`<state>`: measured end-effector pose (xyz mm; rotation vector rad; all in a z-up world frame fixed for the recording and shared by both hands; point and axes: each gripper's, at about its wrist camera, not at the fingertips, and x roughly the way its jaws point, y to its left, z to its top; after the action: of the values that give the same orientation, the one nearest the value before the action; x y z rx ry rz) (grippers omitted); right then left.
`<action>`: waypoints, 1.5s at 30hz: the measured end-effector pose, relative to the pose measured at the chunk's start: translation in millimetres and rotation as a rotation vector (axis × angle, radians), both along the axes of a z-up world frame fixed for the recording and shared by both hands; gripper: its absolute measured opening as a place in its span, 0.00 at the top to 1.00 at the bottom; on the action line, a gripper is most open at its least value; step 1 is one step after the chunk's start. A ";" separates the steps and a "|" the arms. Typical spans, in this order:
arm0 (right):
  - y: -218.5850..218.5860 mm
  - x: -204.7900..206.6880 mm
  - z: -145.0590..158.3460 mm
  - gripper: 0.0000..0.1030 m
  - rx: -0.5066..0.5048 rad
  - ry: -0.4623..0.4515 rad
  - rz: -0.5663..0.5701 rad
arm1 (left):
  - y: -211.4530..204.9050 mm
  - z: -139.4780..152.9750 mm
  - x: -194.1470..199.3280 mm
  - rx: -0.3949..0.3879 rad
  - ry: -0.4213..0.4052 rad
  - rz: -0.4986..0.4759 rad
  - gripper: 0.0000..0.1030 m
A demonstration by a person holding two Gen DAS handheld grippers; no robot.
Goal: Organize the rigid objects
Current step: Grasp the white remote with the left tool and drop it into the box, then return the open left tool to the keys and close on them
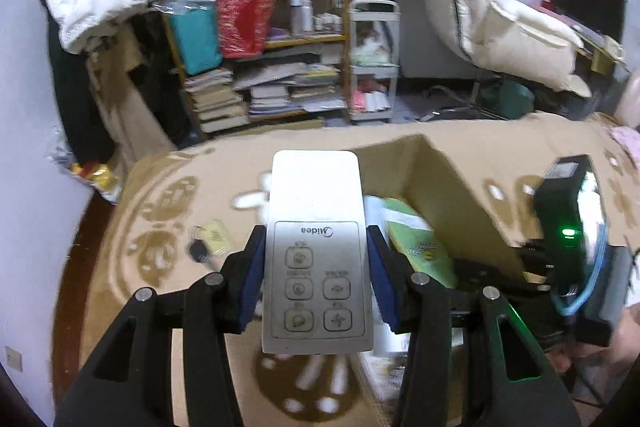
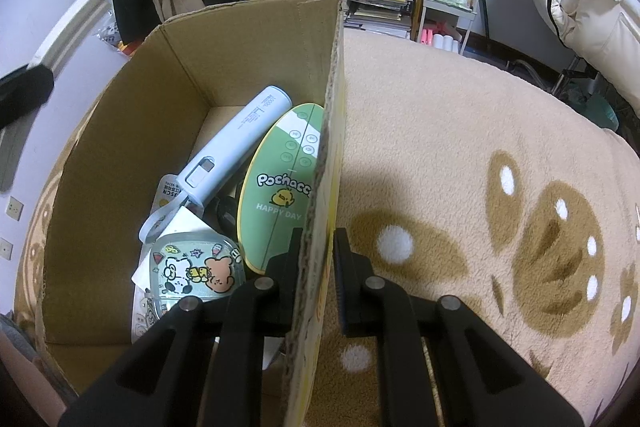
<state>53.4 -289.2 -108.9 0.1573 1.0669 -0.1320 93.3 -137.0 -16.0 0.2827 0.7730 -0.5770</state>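
Inside the cardboard box (image 2: 120, 155) lay a blue power bank (image 2: 236, 143) and green oval case (image 2: 276, 187), right claw (image 2: 314, 243) clamped on its wall; only the left view showed left claw (image 1: 316, 267) gripping a white remote (image 1: 316, 247).

Left wrist view: looks forward along the left gripper (image 1: 316, 267), above the beige blanket (image 1: 168, 267), facing the bookshelf (image 1: 260, 39) across the room. The cardboard box (image 1: 452, 195) lies just ahead to the right, near the lens.

Right wrist view: looks forward and downward along the right gripper (image 2: 316, 259), very close to the box wall (image 2: 324, 187), into the box interior.

Shared: the box, the blanket, the bookshelf and the green board (image 1: 420, 239) inside the box.
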 end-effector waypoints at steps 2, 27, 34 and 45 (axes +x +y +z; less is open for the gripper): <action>0.1 0.0 -0.1 0.87 0.001 0.000 0.000 | -10.9 -2.5 -9.0 0.005 0.010 -0.033 0.55; -1.3 0.8 -1.3 0.87 -0.002 0.001 0.003 | 21.9 -2.6 45.1 0.021 0.000 0.143 0.04; 1.7 1.4 -3.2 0.87 0.011 0.006 0.002 | 46.8 -31.2 98.7 0.043 0.039 0.211 0.04; 5.4 1.6 -3.9 0.87 0.017 0.009 0.004 | 73.4 -97.9 154.7 0.102 0.167 0.317 0.04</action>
<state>55.0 -283.8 -112.8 0.1695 1.0777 -0.1202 248.0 -63.6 -113.9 0.2014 0.9887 -0.2639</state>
